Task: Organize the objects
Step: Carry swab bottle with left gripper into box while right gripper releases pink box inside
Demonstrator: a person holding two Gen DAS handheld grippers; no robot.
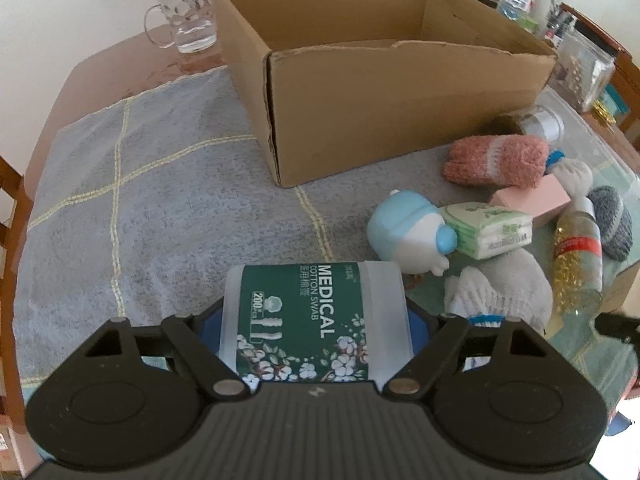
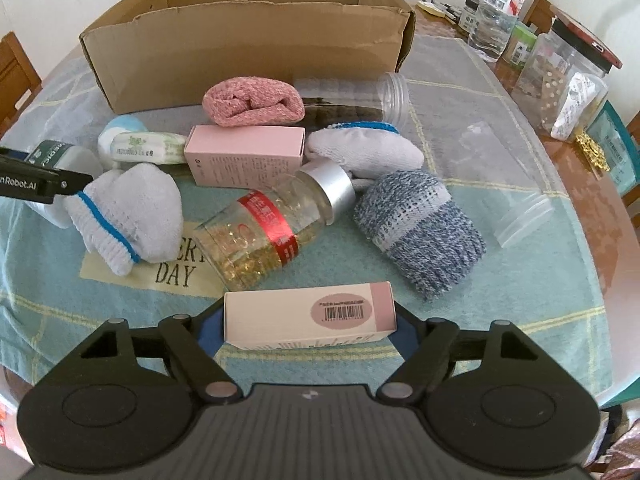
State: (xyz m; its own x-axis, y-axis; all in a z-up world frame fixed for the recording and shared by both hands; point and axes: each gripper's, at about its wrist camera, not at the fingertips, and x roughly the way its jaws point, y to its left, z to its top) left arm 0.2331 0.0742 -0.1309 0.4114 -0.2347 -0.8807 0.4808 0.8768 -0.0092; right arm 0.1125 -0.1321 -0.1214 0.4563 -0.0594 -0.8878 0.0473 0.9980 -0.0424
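My left gripper [image 1: 316, 320] is shut on a green-labelled medical cotton swab tub [image 1: 308, 320], held above the grey cloth, in front of the open cardboard box [image 1: 400, 120]. My right gripper [image 2: 310, 320] is shut on a pale pink carton [image 2: 308, 316] with a barcode, near the table's front edge. In the right wrist view, loose items lie before the box [image 2: 240, 52]: a pink sock [image 2: 252, 102], a second pink carton [image 2: 244, 154], a capsule bottle [image 2: 276, 220], a blue-grey sock [image 2: 420, 224], white socks [image 2: 128, 216], a tissue pack [image 2: 144, 148].
A glass mug [image 1: 184, 20] stands left of the box. Empty clear jars [image 2: 516, 200] lie to the right. Water bottle [image 2: 496, 8] and storage jars [image 2: 560, 76] crowd the back right. A blue-white toy [image 1: 408, 232] lies beside the tissue pack. Wooden chairs surround the table.
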